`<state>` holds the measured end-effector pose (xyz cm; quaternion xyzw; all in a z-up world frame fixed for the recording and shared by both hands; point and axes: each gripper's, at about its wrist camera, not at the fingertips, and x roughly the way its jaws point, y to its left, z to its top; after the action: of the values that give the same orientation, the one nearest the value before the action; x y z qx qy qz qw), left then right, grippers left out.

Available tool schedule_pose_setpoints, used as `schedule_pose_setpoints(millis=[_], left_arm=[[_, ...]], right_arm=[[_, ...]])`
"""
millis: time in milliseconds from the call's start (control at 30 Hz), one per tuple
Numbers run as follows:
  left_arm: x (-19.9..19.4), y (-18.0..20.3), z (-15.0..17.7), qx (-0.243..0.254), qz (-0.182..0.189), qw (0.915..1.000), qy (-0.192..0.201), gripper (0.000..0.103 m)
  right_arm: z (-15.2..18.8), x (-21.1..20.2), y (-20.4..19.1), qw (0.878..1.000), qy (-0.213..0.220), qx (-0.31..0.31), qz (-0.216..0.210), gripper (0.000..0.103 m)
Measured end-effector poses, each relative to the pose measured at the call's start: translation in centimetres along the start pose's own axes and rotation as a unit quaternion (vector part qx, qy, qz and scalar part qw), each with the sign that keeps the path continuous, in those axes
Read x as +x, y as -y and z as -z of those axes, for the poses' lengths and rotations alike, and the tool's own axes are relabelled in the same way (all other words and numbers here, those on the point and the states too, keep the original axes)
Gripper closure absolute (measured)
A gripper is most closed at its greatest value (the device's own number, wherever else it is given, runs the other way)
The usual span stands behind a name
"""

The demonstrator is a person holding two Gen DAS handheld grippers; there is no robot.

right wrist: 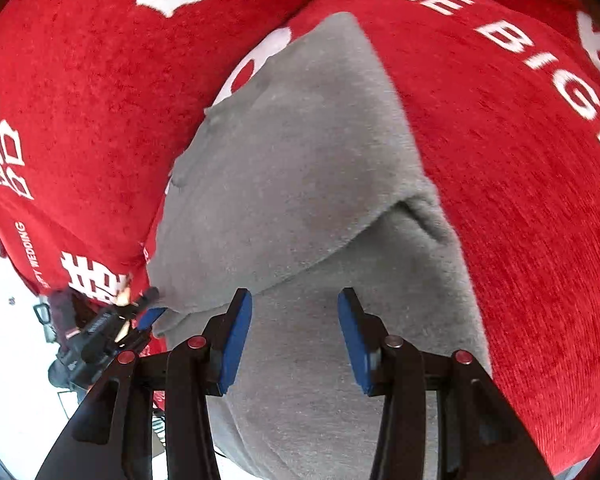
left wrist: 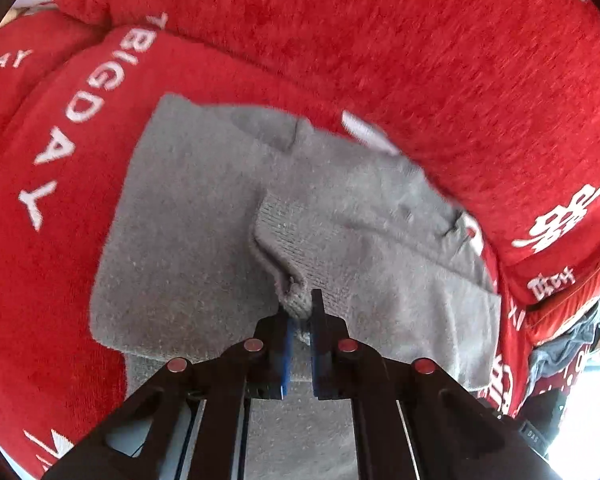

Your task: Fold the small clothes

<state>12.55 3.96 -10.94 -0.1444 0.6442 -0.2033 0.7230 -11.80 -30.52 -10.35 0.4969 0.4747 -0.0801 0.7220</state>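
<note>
Left wrist view: the left gripper (left wrist: pixel 300 312) has its jaws pressed together on a bunched corner of the grey knit garment (left wrist: pixel 188 240), pinching a flap whose ribbed underside shows as it lies turned over the middle of the piece. Right wrist view: the right gripper (right wrist: pixel 296 336) stands spread with nothing between its blue pads (right wrist: pixel 236 344), hovering over the garment (right wrist: pixel 300 168) near its front edge.

The garment lies on the seat of a sofa under a red cover (left wrist: pixel 420 40), its far edge close to the backrest. One flap already lies folded across the body in the right view, so the folding looks partly done; I judge the held corner must yet be laid down and at least one more fold made.

White lettering on the cover reads "THE BIG DAY" along the seat edge and "WEDDING" on the front corner, beside large Chinese characters I cannot read with certainty.
</note>
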Motion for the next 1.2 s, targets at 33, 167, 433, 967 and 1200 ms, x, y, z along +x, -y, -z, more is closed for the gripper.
schedule_pose_setpoints(millis=[33,167,433,967,1200], left_arm=[[-0.6,0.2,0.2,0.008,-0.001,0.9999,0.011,0.095],[-0.7,0.1,1.2,0.026,-0.014,0.9995,0.007,0.095],[0.1,-0.8,1.9,0.019,-0.022,0.9996,0.002,0.095],[-1.1,-0.9,2.8,0.058,-0.074,0.9955,0.003,0.087],[-4.0,-1.8,3.1,0.072,-0.171,0.9818,0.038,0.029]], right_arm=[[-0.1,-0.1,0.1,1.000,0.001,0.000,0.001,0.054],[-0.7,-0.9,1.0,1.000,0.015,0.019,0.000,0.054],[-2.3,-1.6,3.8,0.990,0.064,0.117,-0.049,0.060],[-4.0,-2.3,4.6,0.997,0.052,0.051,-0.005,0.094],[-3.5,-3.2,2.6,0.999,0.035,0.014,0.030,0.072]])
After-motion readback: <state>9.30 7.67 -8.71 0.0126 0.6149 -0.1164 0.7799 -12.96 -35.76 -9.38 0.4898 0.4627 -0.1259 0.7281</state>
